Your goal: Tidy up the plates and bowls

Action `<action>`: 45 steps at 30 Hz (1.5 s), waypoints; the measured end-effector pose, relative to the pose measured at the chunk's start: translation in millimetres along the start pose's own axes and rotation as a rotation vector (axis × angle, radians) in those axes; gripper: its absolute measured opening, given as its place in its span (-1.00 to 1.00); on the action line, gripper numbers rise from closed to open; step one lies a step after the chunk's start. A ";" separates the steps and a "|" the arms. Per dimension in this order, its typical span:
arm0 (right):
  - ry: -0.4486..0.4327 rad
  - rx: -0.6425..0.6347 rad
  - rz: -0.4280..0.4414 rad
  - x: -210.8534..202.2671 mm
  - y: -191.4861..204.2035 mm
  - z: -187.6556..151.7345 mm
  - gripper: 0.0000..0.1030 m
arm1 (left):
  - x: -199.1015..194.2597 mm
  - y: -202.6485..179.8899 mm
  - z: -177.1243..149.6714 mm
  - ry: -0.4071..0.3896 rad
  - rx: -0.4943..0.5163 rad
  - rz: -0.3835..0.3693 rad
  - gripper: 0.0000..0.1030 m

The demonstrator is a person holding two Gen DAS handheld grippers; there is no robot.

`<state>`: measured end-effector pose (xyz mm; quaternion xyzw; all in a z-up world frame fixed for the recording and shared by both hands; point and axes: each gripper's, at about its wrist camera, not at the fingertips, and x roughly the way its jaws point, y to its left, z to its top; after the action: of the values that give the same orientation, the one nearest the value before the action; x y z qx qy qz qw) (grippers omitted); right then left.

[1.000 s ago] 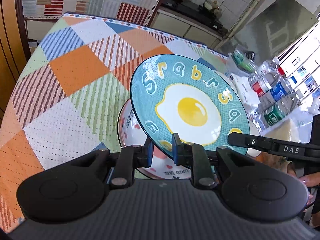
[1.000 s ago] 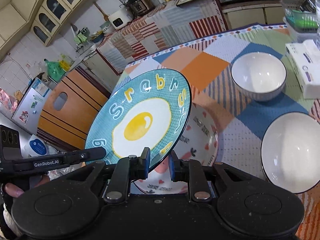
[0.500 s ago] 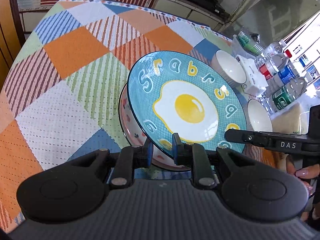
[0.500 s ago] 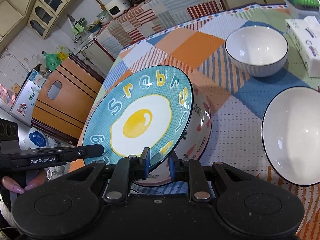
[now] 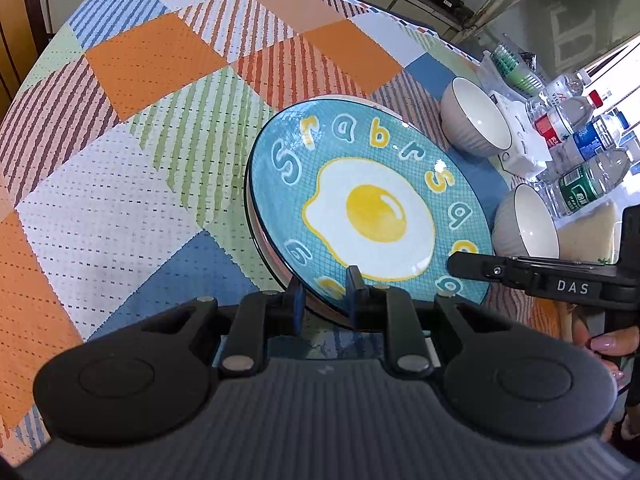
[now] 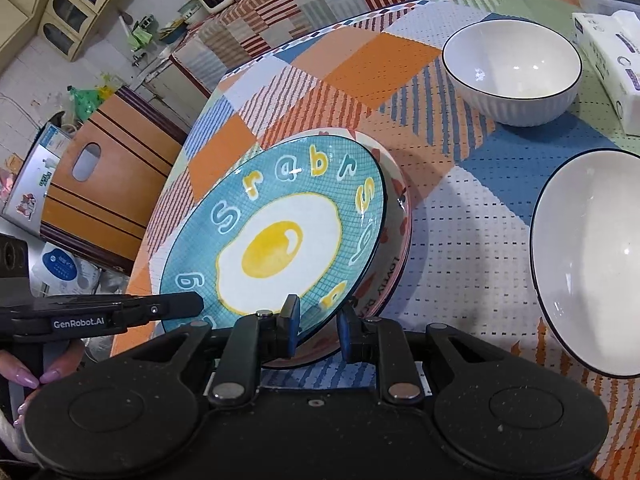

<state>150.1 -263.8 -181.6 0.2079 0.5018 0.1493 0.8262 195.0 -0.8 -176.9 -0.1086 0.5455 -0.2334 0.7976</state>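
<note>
On the patchwork tablecloth [image 5: 152,168], both the left gripper [image 5: 325,294] and right gripper [image 6: 318,322], clamped on the blue fried-egg plate [image 5: 372,208], have lowered it onto the pink heart-patterned plate [image 6: 394,236]; release seems next.

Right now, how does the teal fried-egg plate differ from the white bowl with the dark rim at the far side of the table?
The teal fried-egg plate is shallow, patterned and lettered; the white bowl with the dark rim is deep and plain inside. The plate is tilted, gripped at its near edge by both hand-held grippers, over a red-patterned plate; the bowl sits upright and alone on the patchwork tablecloth. Both are round, glossy tableware with dark rims.
</note>
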 end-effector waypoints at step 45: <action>-0.192 -0.438 -0.396 -92.3 90.0 20.3 -0.11 | -76.1 -71.0 36.2 -0.009 0.146 0.073 -0.58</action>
<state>123.1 -231.6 -58.1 -0.0639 0.4081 0.0698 0.9080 187.8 -27.9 -70.3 -0.0312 0.5268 -0.2429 0.8140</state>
